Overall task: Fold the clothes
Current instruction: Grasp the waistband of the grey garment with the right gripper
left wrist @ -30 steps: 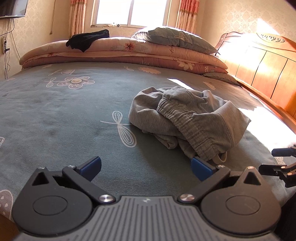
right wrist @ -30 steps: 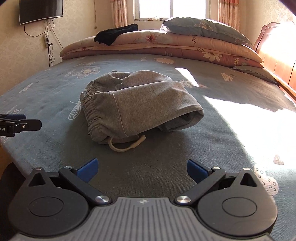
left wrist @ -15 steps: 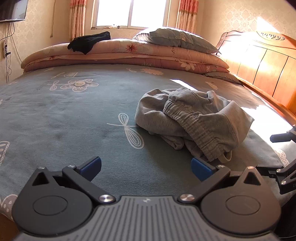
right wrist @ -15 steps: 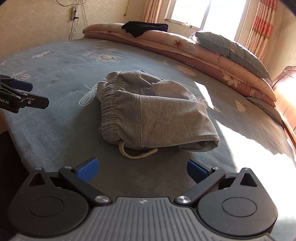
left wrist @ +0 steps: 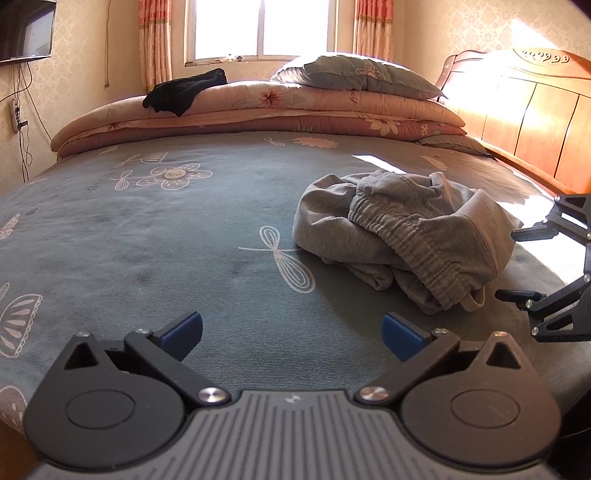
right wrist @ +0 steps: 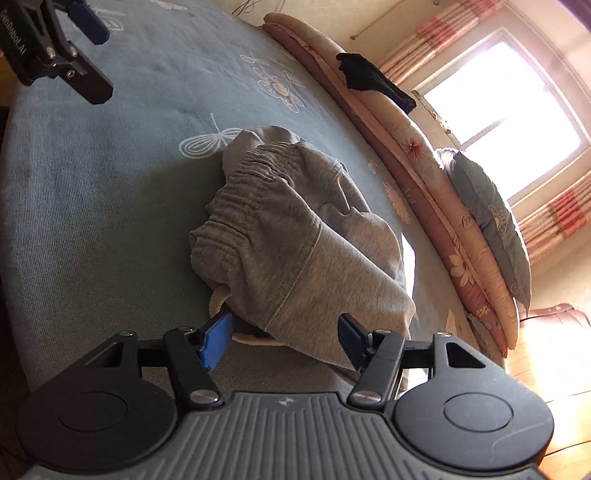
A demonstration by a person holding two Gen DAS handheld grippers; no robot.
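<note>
A crumpled pair of grey sweatpants (left wrist: 413, 236) lies on the blue-green patterned bedspread (left wrist: 166, 236), elastic waistband up and a cream drawstring loop at its near edge. My left gripper (left wrist: 291, 330) is open and empty, low over the bed, left of the pants. My right gripper (right wrist: 282, 338) is open and tilted, its blue pads on either side of the near edge of the pants (right wrist: 295, 240), just above the drawstring. The right gripper also shows at the right edge of the left wrist view (left wrist: 517, 264).
Folded quilts (left wrist: 258, 110) with a grey pillow (left wrist: 354, 75) and a black garment (left wrist: 184, 90) lie along the far side of the bed. A wooden headboard (left wrist: 528, 122) runs on the right. A wall TV (left wrist: 26, 29) hangs at the left.
My right gripper has moved in close to the pants and rolled sideways, its open fingers now around the near edge. The left gripper has drawn slightly back and left.
</note>
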